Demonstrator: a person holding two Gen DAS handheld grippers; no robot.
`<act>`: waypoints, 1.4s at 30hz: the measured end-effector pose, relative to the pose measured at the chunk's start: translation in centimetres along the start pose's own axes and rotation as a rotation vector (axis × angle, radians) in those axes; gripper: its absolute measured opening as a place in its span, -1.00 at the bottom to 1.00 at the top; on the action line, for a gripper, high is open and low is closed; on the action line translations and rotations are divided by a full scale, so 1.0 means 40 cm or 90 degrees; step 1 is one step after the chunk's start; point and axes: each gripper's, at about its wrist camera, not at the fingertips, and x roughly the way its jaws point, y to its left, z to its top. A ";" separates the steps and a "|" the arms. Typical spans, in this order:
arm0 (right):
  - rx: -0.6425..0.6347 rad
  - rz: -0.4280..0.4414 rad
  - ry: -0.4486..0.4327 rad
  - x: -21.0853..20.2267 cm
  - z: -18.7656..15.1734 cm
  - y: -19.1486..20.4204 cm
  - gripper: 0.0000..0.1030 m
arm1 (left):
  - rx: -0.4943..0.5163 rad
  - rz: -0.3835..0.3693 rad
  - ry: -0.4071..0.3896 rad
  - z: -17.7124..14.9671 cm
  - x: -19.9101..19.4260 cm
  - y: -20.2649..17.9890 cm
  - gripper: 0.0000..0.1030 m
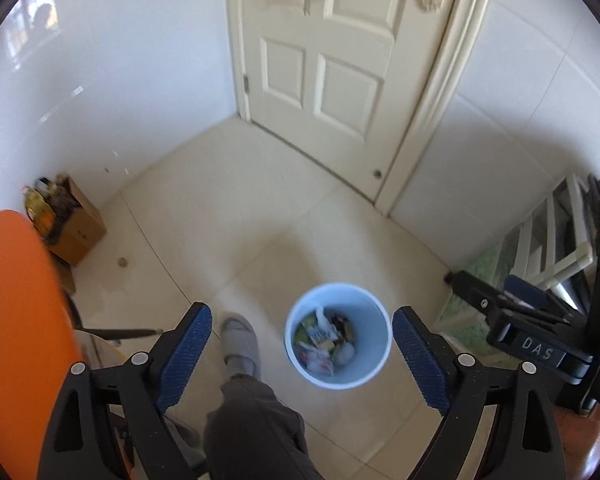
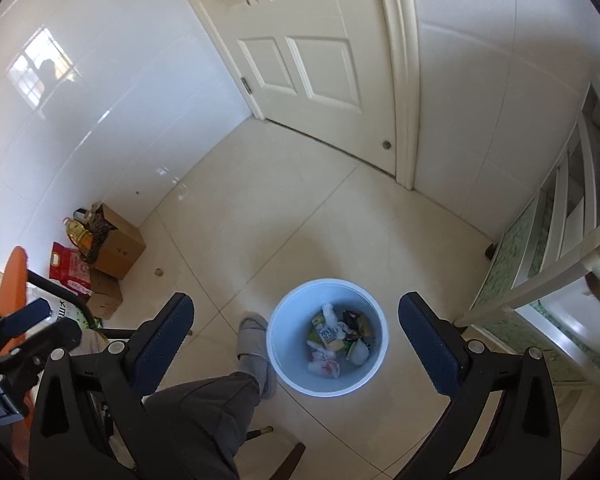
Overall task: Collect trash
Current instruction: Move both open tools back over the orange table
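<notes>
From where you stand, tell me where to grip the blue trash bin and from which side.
Grip the blue trash bin by its thin upper rim, from straight above: it stands upright and open-topped on the floor tiles. Favor the side away from the slippered foot, which is at its wall.

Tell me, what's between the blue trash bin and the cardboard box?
Mostly bare tile floor, plus the person's grey slipper beside the trash bin; the right wrist view shows the cardboard box clearly.

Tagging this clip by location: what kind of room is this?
Probably a room in a home: a panelled door, tiled floor, and a bin of wrappers beside someone's slipper.
</notes>
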 end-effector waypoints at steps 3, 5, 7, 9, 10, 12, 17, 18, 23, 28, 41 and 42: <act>-0.018 0.007 -0.023 -0.056 0.005 0.048 1.00 | -0.009 0.009 -0.051 -0.038 -0.098 0.014 0.73; -0.031 0.015 -0.042 -0.097 0.010 0.084 1.00 | -0.019 0.009 -0.079 -0.069 -0.165 0.034 0.73; -0.048 0.024 -0.063 -0.138 0.014 0.127 1.00 | -0.030 0.013 -0.104 -0.108 -0.244 0.072 0.74; -0.071 0.036 -0.091 -0.189 0.016 0.182 1.00 | -0.047 0.019 -0.132 -0.149 -0.315 0.104 0.74; -0.077 0.040 -0.098 -0.204 0.016 0.198 1.00 | -0.052 0.023 -0.141 -0.160 -0.343 0.127 0.76; -0.095 0.057 -0.120 -0.250 0.015 0.249 1.00 | -0.075 0.036 -0.168 -0.199 -0.406 0.157 0.83; -0.148 0.094 -0.162 -0.344 0.002 0.379 1.00 | -0.121 0.063 -0.227 -0.305 -0.584 0.233 0.84; -0.162 0.103 -0.172 -0.365 -0.002 0.411 1.00 | -0.130 0.070 -0.240 -0.331 -0.624 0.249 0.87; -0.209 0.153 -0.213 -0.443 -0.038 0.553 1.00 | -0.169 0.121 -0.294 -0.474 -0.786 0.306 0.97; -0.263 0.200 -0.234 -0.492 -0.090 0.689 1.00 | -0.209 0.165 -0.328 -0.610 -0.896 0.340 0.97; -0.406 0.295 -0.262 -0.585 -0.242 0.995 1.00 | -0.325 0.283 -0.370 -0.911 -1.065 0.397 0.97; -0.414 0.298 -0.261 -0.586 -0.252 1.012 1.00 | -0.335 0.286 -0.370 -0.933 -1.070 0.406 0.97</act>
